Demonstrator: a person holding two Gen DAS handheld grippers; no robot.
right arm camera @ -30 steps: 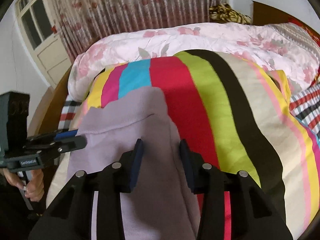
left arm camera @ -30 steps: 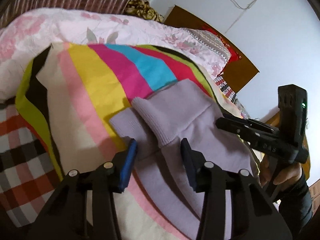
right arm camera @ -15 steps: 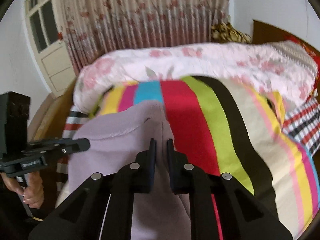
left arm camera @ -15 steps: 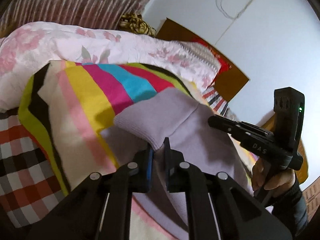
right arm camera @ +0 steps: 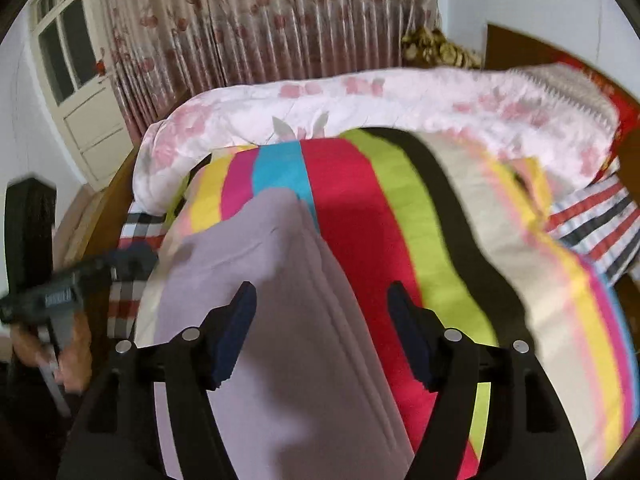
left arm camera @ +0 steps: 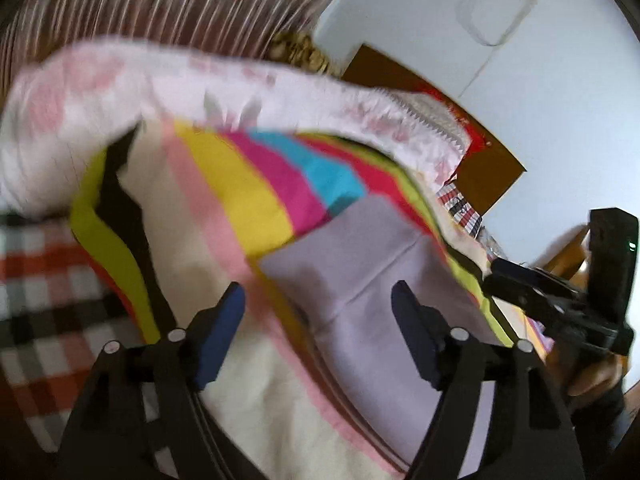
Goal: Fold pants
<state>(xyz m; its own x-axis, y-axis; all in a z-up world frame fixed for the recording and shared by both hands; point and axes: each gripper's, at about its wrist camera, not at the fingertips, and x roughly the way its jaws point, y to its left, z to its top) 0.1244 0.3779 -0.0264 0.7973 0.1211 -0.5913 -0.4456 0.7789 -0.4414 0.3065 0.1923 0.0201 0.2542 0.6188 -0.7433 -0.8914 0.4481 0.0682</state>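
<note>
The lilac knit pants (left arm camera: 360, 264) lie folded on the striped bedspread (left arm camera: 224, 184), also seen in the right wrist view (right arm camera: 272, 280). My left gripper (left arm camera: 318, 312) is open and empty, just above the pants' near left edge. My right gripper (right arm camera: 322, 320) is open and empty, over the pants' right edge. The right gripper shows at the right of the left wrist view (left arm camera: 560, 300). The left gripper shows at the left of the right wrist view (right arm camera: 60, 292).
A pink floral quilt (right arm camera: 360, 108) is bunched along the far side of the bed. A checked sheet (left arm camera: 36, 288) lies to the left. A wooden headboard (left arm camera: 492, 176), a flowered curtain (right arm camera: 260, 20) and a door (right arm camera: 76, 92) stand behind.
Both grippers were shut on the pants' fabric half a second ago; both are open now, and the pants lie flat. Both views have pulled back a little.
</note>
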